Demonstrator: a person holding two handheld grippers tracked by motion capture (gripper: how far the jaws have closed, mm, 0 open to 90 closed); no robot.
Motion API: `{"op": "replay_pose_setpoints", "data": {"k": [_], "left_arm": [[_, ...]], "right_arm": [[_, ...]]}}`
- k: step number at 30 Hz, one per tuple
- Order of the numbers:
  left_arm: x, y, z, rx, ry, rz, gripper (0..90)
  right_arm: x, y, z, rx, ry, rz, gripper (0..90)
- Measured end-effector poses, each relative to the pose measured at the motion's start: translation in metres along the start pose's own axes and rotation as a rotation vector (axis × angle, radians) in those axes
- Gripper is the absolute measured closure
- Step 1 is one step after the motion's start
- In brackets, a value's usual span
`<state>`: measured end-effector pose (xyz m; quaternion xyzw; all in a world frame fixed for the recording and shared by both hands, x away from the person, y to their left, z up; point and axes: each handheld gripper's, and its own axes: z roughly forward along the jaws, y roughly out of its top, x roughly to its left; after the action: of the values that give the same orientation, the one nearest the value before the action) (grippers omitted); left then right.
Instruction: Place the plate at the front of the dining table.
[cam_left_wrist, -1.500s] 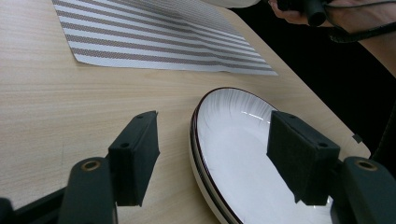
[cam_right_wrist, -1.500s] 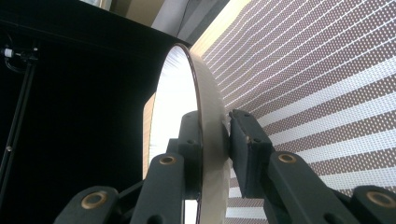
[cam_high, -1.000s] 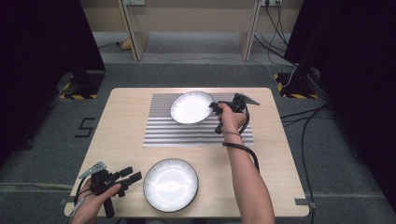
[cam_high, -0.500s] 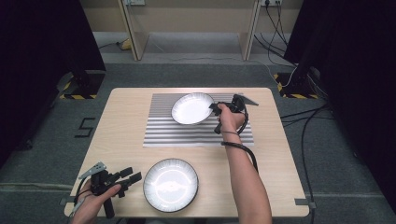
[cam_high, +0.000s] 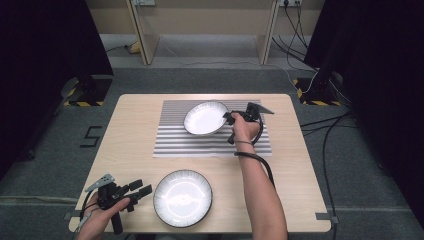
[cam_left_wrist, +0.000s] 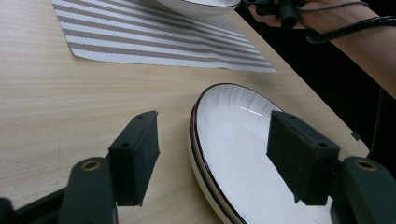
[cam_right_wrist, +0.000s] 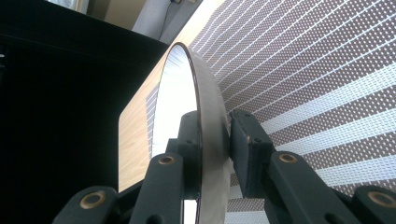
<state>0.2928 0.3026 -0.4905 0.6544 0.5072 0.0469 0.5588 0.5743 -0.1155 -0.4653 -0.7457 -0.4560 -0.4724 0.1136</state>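
A white bowl (cam_high: 204, 118) with a dark rim sits over the striped placemat (cam_high: 210, 142) at the back of the table. My right gripper (cam_high: 226, 117) is shut on its right rim: in the right gripper view one jaw lies inside the bowl (cam_right_wrist: 182, 93) and the other outside, both pressing the wall. A white plate (cam_high: 182, 197) with a dark rim lies at the front edge. My left gripper (cam_high: 142, 188) is just left of it, open. In the left gripper view the plate's near rim (cam_left_wrist: 198, 154) lies between the spread jaws, untouched.
The light wooden table (cam_high: 135, 125) has bare room on its left half and right of the placemat. The person's right forearm reaches across the table's right middle, with a cable looped at the wrist. Dark floor and cables surround the table.
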Motion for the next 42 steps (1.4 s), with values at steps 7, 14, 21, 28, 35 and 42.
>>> {"op": "replay_pose_setpoints", "data": {"k": [7, 14, 21, 28, 35, 42], "left_arm": [[0.001, 0.000, 0.000, -0.001, 0.002, -0.001, 33.6], [0.001, 0.000, 0.000, -0.001, 0.003, 0.000, 33.6], [0.000, -0.001, 0.001, 0.002, 0.000, -0.002, 33.7], [0.000, 0.000, 0.001, 0.001, 0.002, -0.001, 33.7], [0.001, 0.000, 0.001, 0.001, 0.003, 0.000, 33.7], [0.000, -0.001, 0.001, 0.003, 0.001, -0.001, 33.7]], "right_arm": [[-0.003, 0.000, 0.004, -0.009, -0.031, -0.008, 73.5], [-0.006, 0.001, 0.005, -0.009, -0.043, -0.009, 73.3], [-0.009, 0.001, 0.006, -0.008, -0.053, -0.003, 74.3], [-0.012, 0.002, 0.007, -0.009, -0.073, -0.006, 75.6], [-0.017, 0.002, 0.009, -0.015, -0.101, -0.007, 77.0], [-0.021, 0.003, 0.009, -0.023, -0.110, -0.004, 73.5]]}}
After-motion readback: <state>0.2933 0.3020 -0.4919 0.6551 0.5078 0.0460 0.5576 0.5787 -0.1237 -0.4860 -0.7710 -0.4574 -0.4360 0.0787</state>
